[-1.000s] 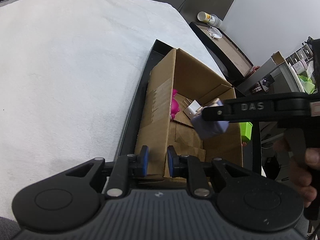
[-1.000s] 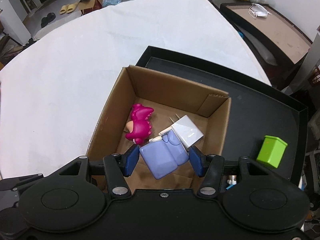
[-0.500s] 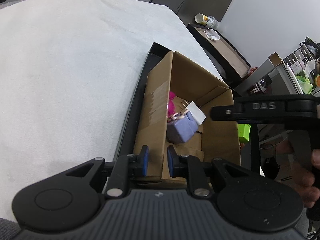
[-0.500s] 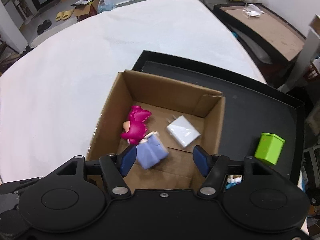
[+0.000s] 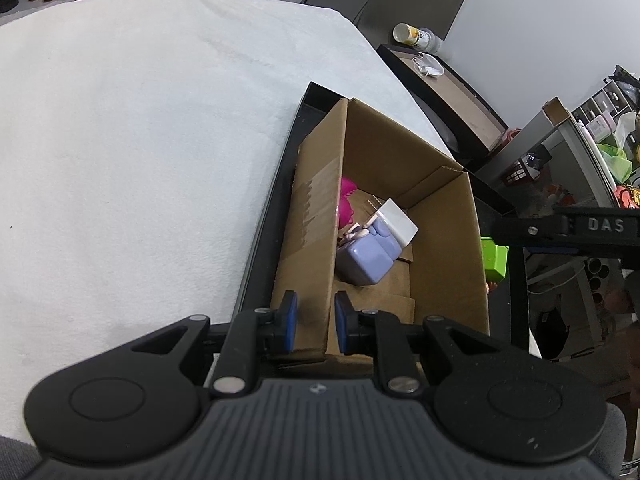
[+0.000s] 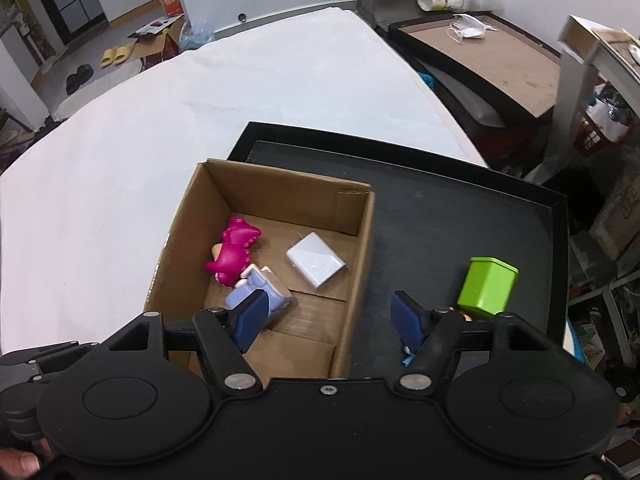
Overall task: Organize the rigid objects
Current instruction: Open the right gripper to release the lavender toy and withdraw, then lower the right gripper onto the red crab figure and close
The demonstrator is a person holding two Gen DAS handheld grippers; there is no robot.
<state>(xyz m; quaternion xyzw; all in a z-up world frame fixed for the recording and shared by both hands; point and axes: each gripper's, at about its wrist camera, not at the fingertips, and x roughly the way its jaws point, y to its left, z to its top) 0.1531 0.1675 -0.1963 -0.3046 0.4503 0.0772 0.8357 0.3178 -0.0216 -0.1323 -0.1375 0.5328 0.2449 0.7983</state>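
An open cardboard box (image 6: 352, 248) (image 5: 444, 240) stands in a black tray (image 6: 460, 200). Inside lie a magenta toy figure (image 6: 234, 252) (image 5: 345, 208), a lavender toy (image 6: 260, 288) (image 5: 366, 258) and a white charger (image 6: 316, 258) (image 5: 398, 222). My left gripper (image 5: 314, 322) is shut on the box's near wall. My right gripper (image 6: 328, 320) is open and empty above the box's right wall; it also shows in the left wrist view (image 5: 560, 226). A green cube (image 6: 486, 288) (image 5: 494, 258) sits on the tray right of the box.
The tray rests on a white cloth-covered table (image 6: 160, 120) (image 5: 120, 140). A small figure (image 6: 460, 314) lies partly hidden behind my right finger by the green cube. A brown-topped side table (image 6: 492, 52) with a cup and a mask stands at the back right.
My right gripper opened and let go of the lavender toy, which dropped into the box beside the magenta figure. The gripper then rose and drew back to the right. My left gripper kept its hold.
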